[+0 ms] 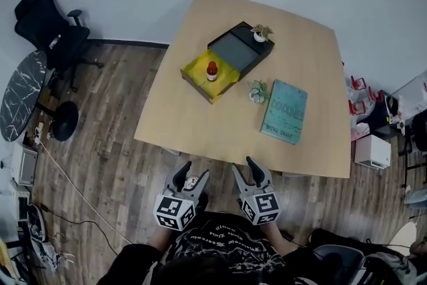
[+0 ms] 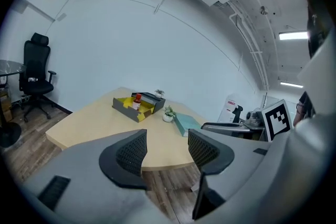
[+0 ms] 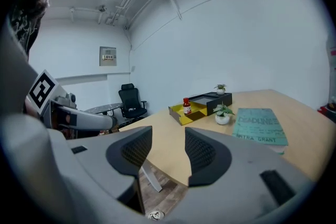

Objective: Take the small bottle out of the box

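Holding my left gripper [image 1: 193,172] off the near edge of the table [image 1: 200,123], jaws apart and empty, I see the small bottle [image 1: 211,70] standing in the yellow box [image 1: 195,69], probably red-capped, and my right gripper [image 1: 245,167] equally spread, empty.

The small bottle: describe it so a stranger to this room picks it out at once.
On the light wooden table, find the open box with the yellow inside, next to a black tray. The small bottle stands upright in that yellow part. It alone has a red cap; the two potted plants nearby are green in white pots, and the book lies flat.
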Motion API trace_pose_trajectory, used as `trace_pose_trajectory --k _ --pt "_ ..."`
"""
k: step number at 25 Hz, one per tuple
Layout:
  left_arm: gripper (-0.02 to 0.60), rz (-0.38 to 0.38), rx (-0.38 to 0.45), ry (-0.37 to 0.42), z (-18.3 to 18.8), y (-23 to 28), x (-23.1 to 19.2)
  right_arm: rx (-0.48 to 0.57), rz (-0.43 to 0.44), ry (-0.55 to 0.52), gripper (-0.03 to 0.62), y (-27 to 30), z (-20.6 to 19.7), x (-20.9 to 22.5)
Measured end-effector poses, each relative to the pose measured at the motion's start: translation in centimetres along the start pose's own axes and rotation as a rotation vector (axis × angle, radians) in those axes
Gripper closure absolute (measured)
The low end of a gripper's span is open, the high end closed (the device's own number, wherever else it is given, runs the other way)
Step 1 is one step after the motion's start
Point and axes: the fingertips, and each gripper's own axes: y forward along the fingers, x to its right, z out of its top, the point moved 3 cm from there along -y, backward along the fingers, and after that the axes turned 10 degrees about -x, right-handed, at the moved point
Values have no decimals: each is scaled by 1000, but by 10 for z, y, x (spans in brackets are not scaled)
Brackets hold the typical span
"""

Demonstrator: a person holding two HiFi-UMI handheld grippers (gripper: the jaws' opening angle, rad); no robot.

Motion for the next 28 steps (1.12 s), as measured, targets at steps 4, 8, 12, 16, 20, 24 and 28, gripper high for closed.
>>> trace_pose_trajectory --k 4,8,12,16,20,24,28 --pt "331 -17 -12 16 20 14 -31 -17 -28 35 387 26 12 -2" --pt "331 -47 -21 33 36 27 -56 -16 -63 52 387 49 24 -4" --pt "331 -71 -24 53 51 37 -76 -10 -91 64 387 69 36 -7" --pt "331 -77 -18 60 63 42 -95 -1 -108 69 387 87 46 -8" --pt "331 -64 -10 64 71 46 -110 16 -113 87 387 99 57 -10" --pt "331 -51 8 64 79 48 -113 18 -105 78 387 110 69 -10" --pt "331 -35 10 51 81 50 -120 5 -88 65 387 122 73 -9"
